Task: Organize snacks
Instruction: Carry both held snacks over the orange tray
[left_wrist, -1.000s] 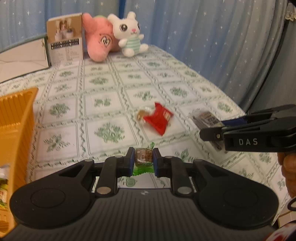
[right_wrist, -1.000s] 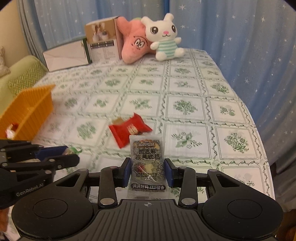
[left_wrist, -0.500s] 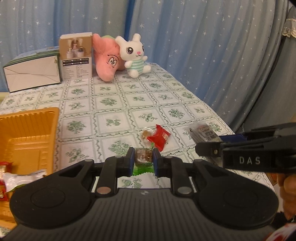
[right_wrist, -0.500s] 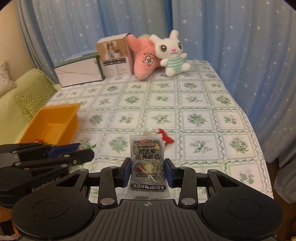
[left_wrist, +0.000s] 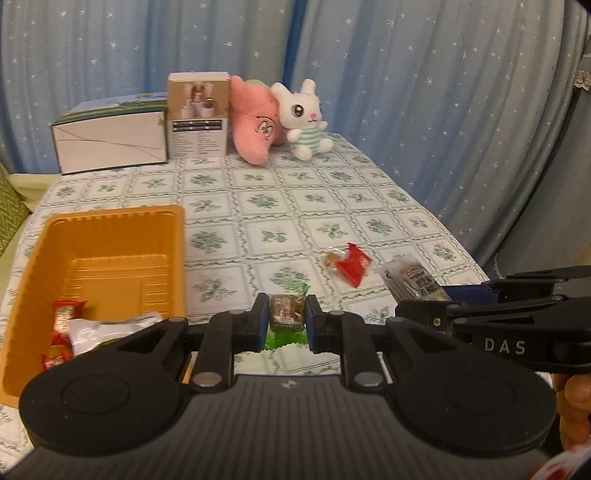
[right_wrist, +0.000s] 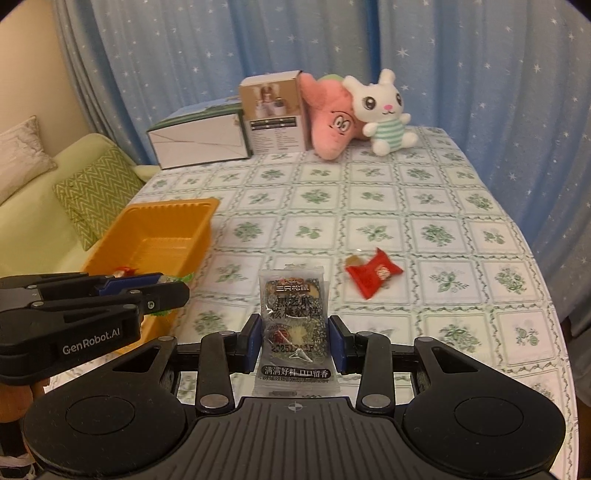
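My left gripper (left_wrist: 287, 322) is shut on a small brown candy in a green wrapper (left_wrist: 287, 316), held above the table. My right gripper (right_wrist: 294, 342) is shut on a clear packet with black print (right_wrist: 294, 325); the packet also shows in the left wrist view (left_wrist: 412, 280). An orange tray (left_wrist: 110, 236) sits at the left with a few red and white snacks (left_wrist: 85, 326) in its near end; it also shows in the right wrist view (right_wrist: 166, 229). A red packet (right_wrist: 373, 272) and a small clear-wrapped candy (left_wrist: 331, 257) lie on the tablecloth.
Two boxes (left_wrist: 110, 142) (left_wrist: 197, 114), a pink plush (left_wrist: 256, 122) and a white bunny plush (left_wrist: 304, 118) stand at the table's far end. Blue starred curtains (left_wrist: 424, 92) hang behind and to the right. A green sofa with cushions (right_wrist: 74, 192) is beyond the left edge.
Both grippers have risen and pulled back from the table, each holding its snack. More of the orange tray and the far end of the table have come into view.
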